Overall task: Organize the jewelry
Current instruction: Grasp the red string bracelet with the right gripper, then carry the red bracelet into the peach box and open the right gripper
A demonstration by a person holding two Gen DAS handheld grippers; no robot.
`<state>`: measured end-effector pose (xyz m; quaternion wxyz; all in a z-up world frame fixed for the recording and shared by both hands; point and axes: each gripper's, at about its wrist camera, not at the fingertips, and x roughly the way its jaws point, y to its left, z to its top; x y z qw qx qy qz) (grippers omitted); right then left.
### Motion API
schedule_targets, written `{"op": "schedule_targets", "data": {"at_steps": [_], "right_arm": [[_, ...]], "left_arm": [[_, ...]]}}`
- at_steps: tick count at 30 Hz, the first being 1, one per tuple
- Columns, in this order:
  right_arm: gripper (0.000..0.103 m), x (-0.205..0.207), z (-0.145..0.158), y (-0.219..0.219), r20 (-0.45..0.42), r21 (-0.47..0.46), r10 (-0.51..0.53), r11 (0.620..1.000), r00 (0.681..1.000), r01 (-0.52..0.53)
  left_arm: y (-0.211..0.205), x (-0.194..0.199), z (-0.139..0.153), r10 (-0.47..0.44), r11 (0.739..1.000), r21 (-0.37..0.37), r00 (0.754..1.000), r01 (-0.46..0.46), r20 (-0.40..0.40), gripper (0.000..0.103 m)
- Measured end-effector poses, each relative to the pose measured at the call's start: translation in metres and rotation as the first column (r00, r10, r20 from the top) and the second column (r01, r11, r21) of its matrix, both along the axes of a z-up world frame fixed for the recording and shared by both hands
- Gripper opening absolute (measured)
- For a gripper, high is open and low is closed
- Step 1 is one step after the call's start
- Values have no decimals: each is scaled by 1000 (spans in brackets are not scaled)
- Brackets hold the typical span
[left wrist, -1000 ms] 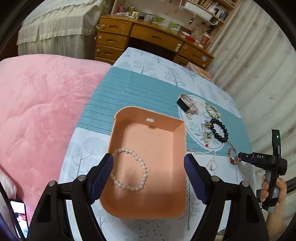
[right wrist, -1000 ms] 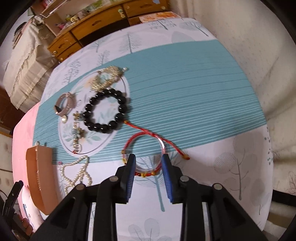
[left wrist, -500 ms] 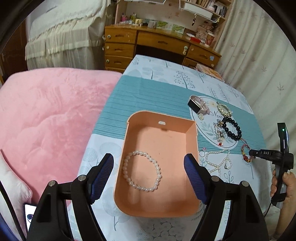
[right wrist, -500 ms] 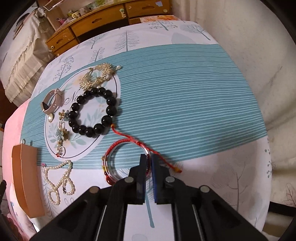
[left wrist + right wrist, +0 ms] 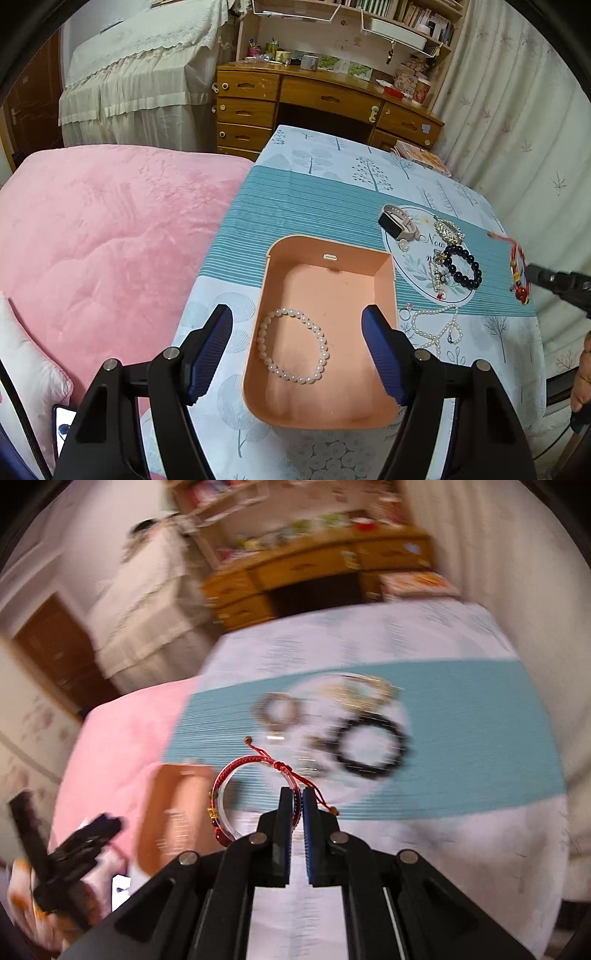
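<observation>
Our left gripper (image 5: pixel 297 345) nearest, jaws spread wide, holding nothing, poised over peach tray (image 5: pixel 384 267). White bead bracelet (image 5: pixel 293 345) lies inside tray, near end. Our right gripper (image 5: pixel 297 805) pinched tight on red string bracelet (image 5: pixel 236 779), lifted clear of tablecloth (image 5: pixel 314 210); view blurred. Beyond tray, right side: pearl necklace (image 5: pixel 437 326), black bead bracelet (image 5: pixel 463 267), gold piece (image 5: pixel 448 229), watch (image 5: pixel 397 225), all on cloth. Farthest: wooden desk (image 5: pixel 325 101).

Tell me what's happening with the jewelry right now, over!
Right hand-held gripper shut on red bracelet, lifted off the table. Left hand-held gripper open over peach box; pearl bracelet inside. Nothing in the way.
</observation>
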<state>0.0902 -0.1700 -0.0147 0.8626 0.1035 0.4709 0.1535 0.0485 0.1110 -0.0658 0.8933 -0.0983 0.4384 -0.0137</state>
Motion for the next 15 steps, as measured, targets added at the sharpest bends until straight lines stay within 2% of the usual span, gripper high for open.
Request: {"op": "schedule_targets", "data": {"at_steps": [2,6,15], "right_arm": [[5,1,5,29,17,14,73,997,997,-73],[5,4,1,77,36,-2,157,988,987,-157],[5,17,-52,141,-47,-65,223,972,974,-226]], "left_arm": [[1,-2,-1,7,1000,2,1000,-7,0,71],[3,-5,-3,39,998,52,999,-39,6,71],[25,-5,-19,97,995,37,995,-96,-34,71]]}}
